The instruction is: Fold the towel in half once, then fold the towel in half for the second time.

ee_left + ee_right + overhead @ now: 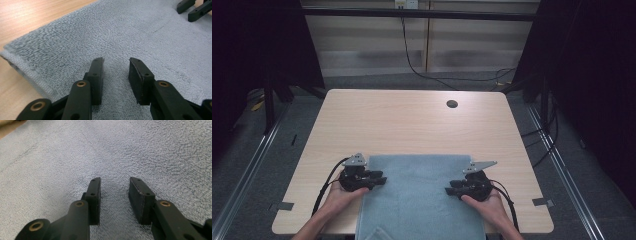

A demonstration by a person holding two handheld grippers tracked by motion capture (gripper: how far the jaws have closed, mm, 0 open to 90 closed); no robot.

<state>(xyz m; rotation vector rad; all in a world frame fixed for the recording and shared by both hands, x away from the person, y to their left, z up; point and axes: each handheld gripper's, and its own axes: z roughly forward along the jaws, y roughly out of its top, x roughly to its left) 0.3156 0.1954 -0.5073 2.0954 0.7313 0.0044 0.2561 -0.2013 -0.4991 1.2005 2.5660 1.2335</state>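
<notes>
Grey-blue terry cloth is what I have nearest me: a towel (419,195) lies flat on the pale wood worktop (412,122), its near end running off the worktop's front edge, with a small folded corner showing there.

At the towel's left edge I hold the left tongs (381,179), jaws pointing inward across the cloth. In the left gripper view the left tongs (116,72) stand apart with nothing between them, only towel (120,32) pile beneath; I cannot tell whether the tips touch it. The towel's hemmed edge and bare worktop (30,15) lie to the left of the jaws in that view.

At the towel's right edge sit the right tongs (451,188), pointing inward toward the left pair, well apart from it. The right gripper view shows the right tongs (115,192) likewise parted and holding nothing, over the towel (140,147).

My left hand (343,196) and right hand (488,201) grip the tools from the near side, a black cable trailing from each.

Beyond the towel the worktop is bare wood up to a round cable hole (452,104) near its far edge. Farther off, a black cable (412,60) runs down the wall.
</notes>
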